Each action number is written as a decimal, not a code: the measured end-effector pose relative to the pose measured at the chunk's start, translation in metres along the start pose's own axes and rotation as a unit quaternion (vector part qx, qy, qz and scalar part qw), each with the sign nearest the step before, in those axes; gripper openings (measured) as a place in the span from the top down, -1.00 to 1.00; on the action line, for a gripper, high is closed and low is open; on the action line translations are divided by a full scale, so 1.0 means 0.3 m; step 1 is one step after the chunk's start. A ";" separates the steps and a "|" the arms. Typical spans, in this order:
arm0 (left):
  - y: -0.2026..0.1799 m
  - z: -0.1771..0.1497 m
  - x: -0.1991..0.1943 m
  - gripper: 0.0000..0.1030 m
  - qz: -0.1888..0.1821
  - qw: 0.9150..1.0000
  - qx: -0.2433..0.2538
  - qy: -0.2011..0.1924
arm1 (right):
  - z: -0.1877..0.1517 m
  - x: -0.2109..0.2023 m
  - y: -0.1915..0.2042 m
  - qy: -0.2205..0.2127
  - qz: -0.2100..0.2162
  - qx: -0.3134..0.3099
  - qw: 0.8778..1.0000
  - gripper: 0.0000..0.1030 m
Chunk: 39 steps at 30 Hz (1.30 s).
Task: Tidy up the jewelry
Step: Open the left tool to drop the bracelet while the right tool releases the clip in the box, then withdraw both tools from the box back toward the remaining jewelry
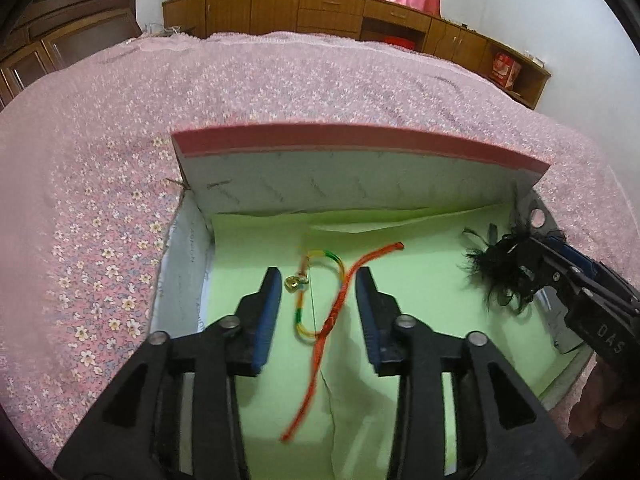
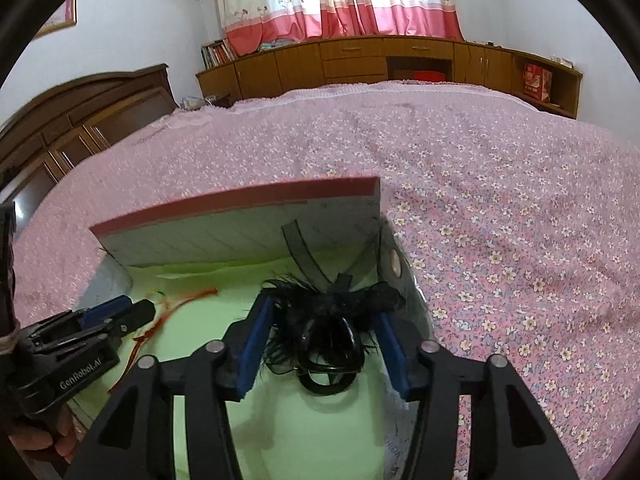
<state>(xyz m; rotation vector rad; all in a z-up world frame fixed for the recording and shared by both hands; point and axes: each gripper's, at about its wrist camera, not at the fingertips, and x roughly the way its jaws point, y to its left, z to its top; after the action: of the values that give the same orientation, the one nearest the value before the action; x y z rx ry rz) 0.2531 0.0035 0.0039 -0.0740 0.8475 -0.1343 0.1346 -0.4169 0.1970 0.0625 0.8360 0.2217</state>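
Placing step judged in hand. Left gripper held wide open, empty; red cord and rainbow bracelet seen between its fingers, on box lining. Right gripper spread around black feathered hairpiece, grip not judged firm. Next: withdrawal called for.

Matt green paper lining inside a greyish cardboard box, creased in places. Woven red cord, rough-twisted; multicoloured braided string with a small shiny brass-look bell. Fluffy black feather hairpiece with glossy black plastic rings. Soft pink floral cotton bedspread. Varnished brown wood cabinets. Matt black plastic jaws with blue rubbery pads.
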 end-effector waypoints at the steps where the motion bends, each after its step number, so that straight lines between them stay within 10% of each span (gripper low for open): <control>1: -0.001 -0.001 -0.011 0.36 0.000 1.000 0.000 -0.004 | 0.002 -0.016 0.002 -0.005 0.004 -0.001 1.000 -0.09; 22: -0.011 -0.072 -0.356 0.31 -0.028 0.995 0.000 -0.098 | -0.036 -0.409 0.039 -0.118 0.060 0.004 0.991 -0.28; 39: -0.005 -0.203 -0.486 0.28 -0.029 0.995 0.004 -0.090 | -0.179 -0.552 -0.016 -0.109 0.068 0.027 0.991 -0.31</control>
<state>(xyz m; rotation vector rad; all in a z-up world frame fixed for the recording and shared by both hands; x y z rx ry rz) 0.1118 0.0230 0.0721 -0.1030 0.6646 -0.1831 -0.0118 -0.4596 0.2810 0.1914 0.6207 0.3152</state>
